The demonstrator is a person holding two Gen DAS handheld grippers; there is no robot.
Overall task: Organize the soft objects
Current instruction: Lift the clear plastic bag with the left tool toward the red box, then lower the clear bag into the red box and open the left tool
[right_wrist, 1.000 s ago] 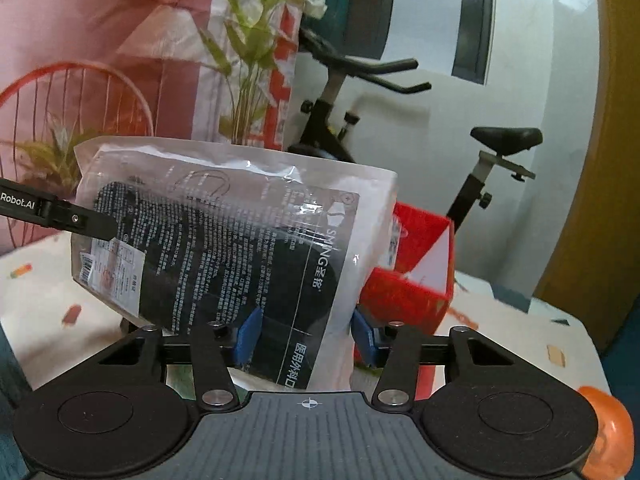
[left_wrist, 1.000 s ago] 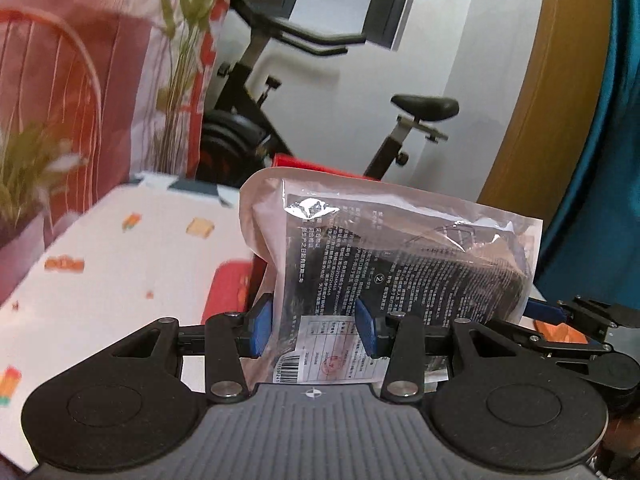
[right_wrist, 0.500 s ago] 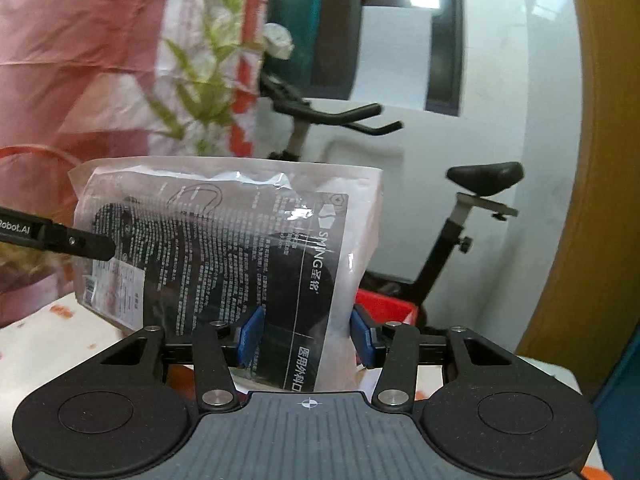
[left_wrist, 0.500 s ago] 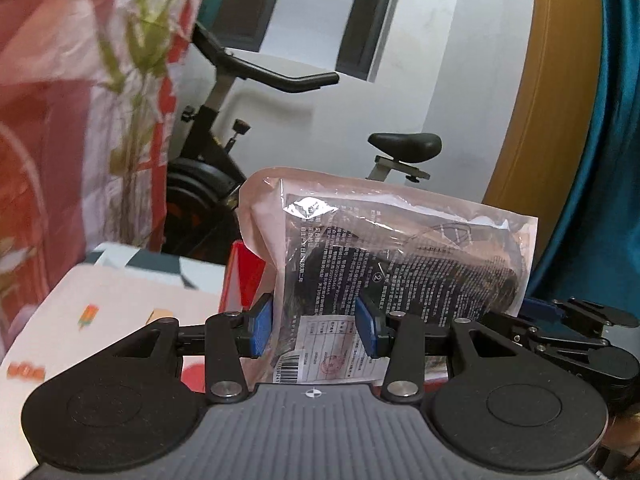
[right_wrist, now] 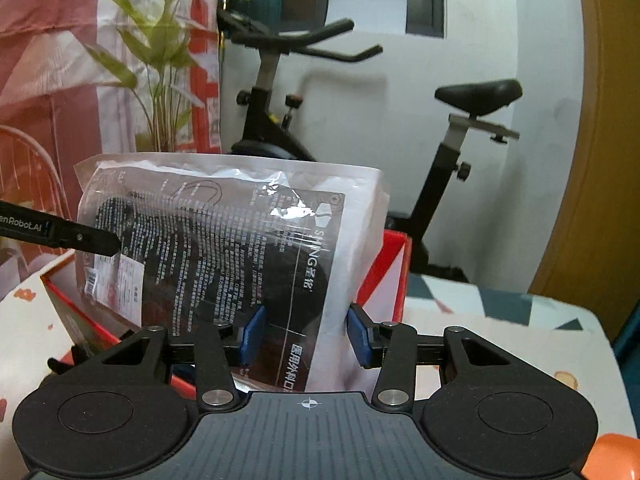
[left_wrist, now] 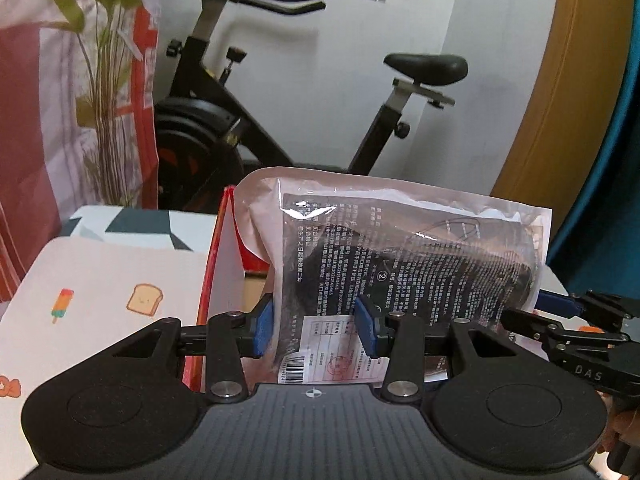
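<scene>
A clear plastic packet of black face masks [left_wrist: 404, 256] with printed text and a barcode label is held upright between both grippers. My left gripper [left_wrist: 316, 328] is shut on its lower left end. My right gripper [right_wrist: 306, 338] is shut on the other end of the packet [right_wrist: 224, 240]. The packet hangs over an open red box [left_wrist: 224, 280] with white inner walls; the box also shows in the right wrist view [right_wrist: 394, 276]. The right gripper's fingers [left_wrist: 560, 320] show at the right of the left wrist view. The left gripper's finger [right_wrist: 60, 236] shows at the left of the right wrist view.
The box stands on a table with a white cloth printed with toast and ice lollies [left_wrist: 120, 280]. Behind it are a black exercise bike [left_wrist: 248, 128], a green plant [right_wrist: 160, 64], a red-and-white curtain [left_wrist: 36, 120] and a wooden door frame [left_wrist: 560, 100].
Both grippers have carried the packet toward the red box and lowered it. The box now sits directly under and behind the packet. Both grips are unchanged.
</scene>
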